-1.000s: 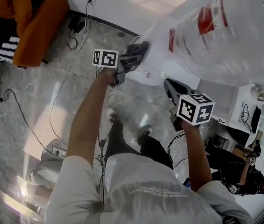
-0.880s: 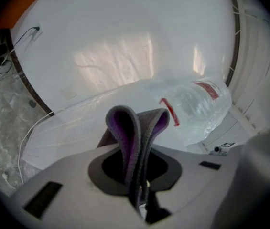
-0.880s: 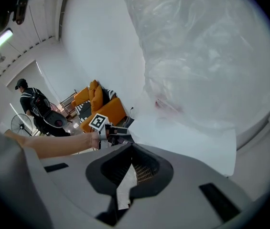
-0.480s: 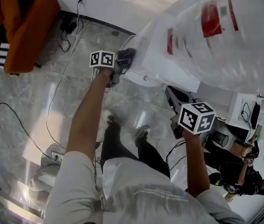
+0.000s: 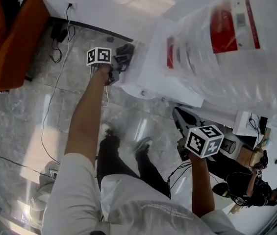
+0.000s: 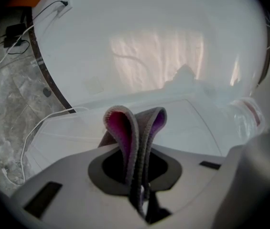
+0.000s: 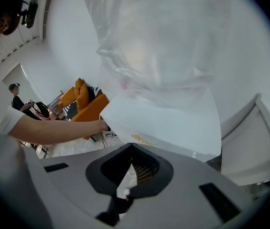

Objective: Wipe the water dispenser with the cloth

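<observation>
The white water dispenser [image 5: 160, 75] stands in front of me, with a big clear bottle [image 5: 226, 43] bearing a red label on top. My left gripper [image 5: 123, 58] is shut on a folded grey and purple cloth [image 6: 134, 132] and holds it at the dispenser's left side. In the left gripper view the cloth loops up out of the jaws above the dispenser's white top [image 6: 173, 123]. My right gripper [image 5: 183, 124] hangs lower, in front of the dispenser, apart from it. Its jaws are shut with nothing between them [image 7: 131, 151], and they point up at the dispenser [image 7: 173, 123] and the bottle [image 7: 158, 46].
An orange chair with a striped cushion [image 5: 11, 38] stands at the far left. Cables [image 5: 55, 97] run over the marble floor from a wall socket [image 5: 69, 6]. Another person [image 5: 251, 190] sits at the bottom right, beside white furniture [image 5: 251, 119].
My left gripper has carried the cloth farther away along the dispenser's left side. The right gripper has dropped a little and stays shut.
</observation>
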A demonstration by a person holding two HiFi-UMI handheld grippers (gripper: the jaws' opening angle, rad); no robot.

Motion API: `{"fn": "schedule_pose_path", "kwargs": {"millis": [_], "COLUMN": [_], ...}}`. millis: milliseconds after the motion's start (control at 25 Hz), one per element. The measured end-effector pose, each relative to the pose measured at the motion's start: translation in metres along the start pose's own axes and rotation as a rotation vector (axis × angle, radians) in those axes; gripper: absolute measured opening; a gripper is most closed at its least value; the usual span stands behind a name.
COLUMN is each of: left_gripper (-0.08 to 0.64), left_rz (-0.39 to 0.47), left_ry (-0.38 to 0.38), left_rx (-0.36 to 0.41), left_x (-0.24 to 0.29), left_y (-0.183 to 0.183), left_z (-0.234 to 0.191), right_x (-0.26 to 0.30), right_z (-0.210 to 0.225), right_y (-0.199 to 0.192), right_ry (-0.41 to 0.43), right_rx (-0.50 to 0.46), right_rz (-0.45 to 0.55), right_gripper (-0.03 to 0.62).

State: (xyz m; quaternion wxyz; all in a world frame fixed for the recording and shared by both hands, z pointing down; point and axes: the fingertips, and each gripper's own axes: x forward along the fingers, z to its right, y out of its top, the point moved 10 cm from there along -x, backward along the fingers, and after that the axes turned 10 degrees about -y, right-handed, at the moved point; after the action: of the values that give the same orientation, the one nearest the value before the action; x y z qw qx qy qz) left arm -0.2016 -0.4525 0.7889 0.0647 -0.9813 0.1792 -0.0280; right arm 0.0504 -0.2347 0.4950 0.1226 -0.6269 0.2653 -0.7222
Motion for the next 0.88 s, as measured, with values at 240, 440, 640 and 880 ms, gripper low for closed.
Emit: {"fn": "schedule_pose_path", "kwargs": {"millis": [240, 440, 640, 880], "left_gripper": [0.046, 0.046, 0.046, 0.046], "left_rz": [0.034, 0.056, 0.046, 0.047], "left_ry": [-0.018, -0.084, -0.113, -0.071], "left_rx": [0.049, 0.136, 0.297, 0.444], "left_x": [0.021, 0.028, 0.023, -0.003], "left_y": [0.033, 0.053, 0.054, 0.018], "left_z": [0.017, 0.066, 0.133, 0.203], "right_x": [-0.006, -0.019, -0.039, -0.064], "right_z": [0.013, 0.019, 0.016, 0.014], "right_y": [-0.007, -0.004, 0.005, 0.016], "right_ry": [-0.024, -0.010, 0.015, 0.067], "right_rx": [0.022, 0.036, 0.030, 0.002], "right_rz": [0.007, 0.020, 0.047, 0.119], "right_gripper": [0.014, 0.014, 0.014, 0.014]}}
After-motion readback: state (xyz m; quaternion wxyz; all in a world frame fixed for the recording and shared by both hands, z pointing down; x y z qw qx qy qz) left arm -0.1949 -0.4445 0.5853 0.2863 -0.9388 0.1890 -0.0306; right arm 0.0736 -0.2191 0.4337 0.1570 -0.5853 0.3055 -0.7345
